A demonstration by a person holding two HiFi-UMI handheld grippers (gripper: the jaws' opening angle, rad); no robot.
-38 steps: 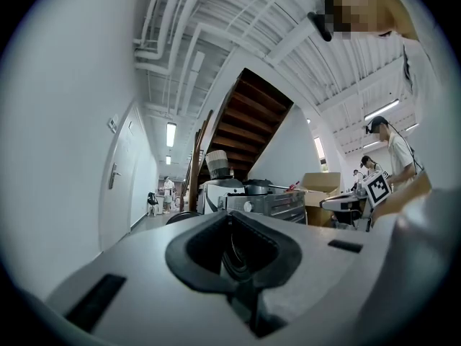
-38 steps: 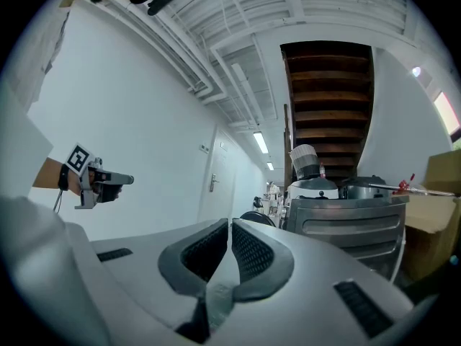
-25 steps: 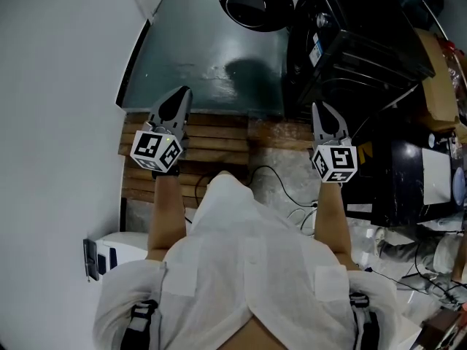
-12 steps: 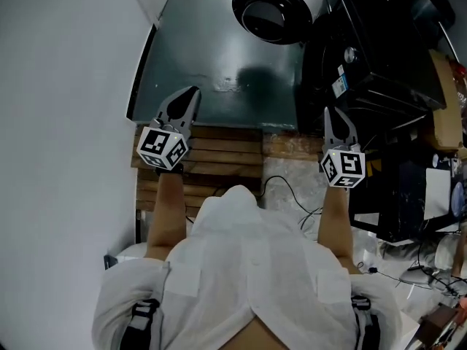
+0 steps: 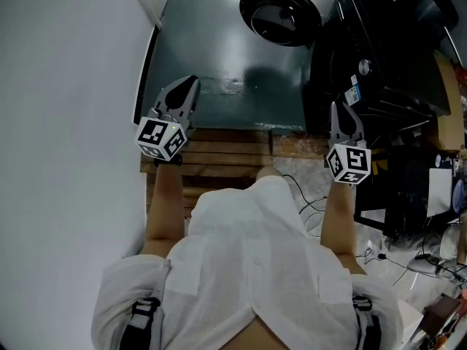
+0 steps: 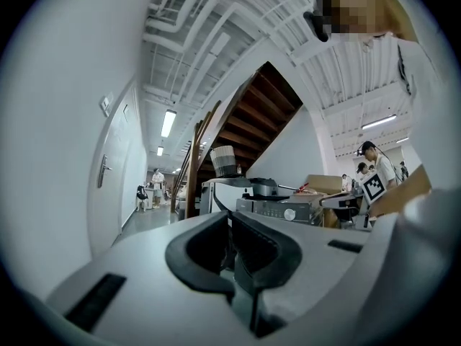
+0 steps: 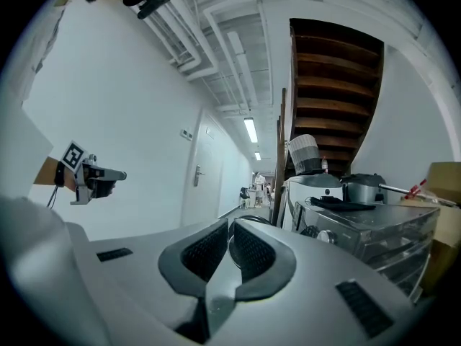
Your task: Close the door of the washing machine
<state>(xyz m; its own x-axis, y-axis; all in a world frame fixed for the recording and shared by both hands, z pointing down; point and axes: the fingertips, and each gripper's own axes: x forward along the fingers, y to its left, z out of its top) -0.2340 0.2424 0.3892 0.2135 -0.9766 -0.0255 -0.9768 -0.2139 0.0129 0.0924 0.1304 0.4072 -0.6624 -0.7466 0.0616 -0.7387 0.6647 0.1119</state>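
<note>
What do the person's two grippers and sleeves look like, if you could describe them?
The left gripper and right gripper are alike. Each has a pale grey shell that tapers to two jaws lined with dark textured pads, and a cube of black-and-white square markers at the rear. The person wears a white short-sleeved shirt, with black straps lower down.

The head camera looked steeply down from above and behind the left tongs [image 5: 190, 83] and the right tongs [image 5: 338, 108]. Each tongs camera sat close behind its own tips, facing level ahead. Both shared the staircase [image 6: 259, 114] beyond, and each caught the other tongs off to one side.
</note>
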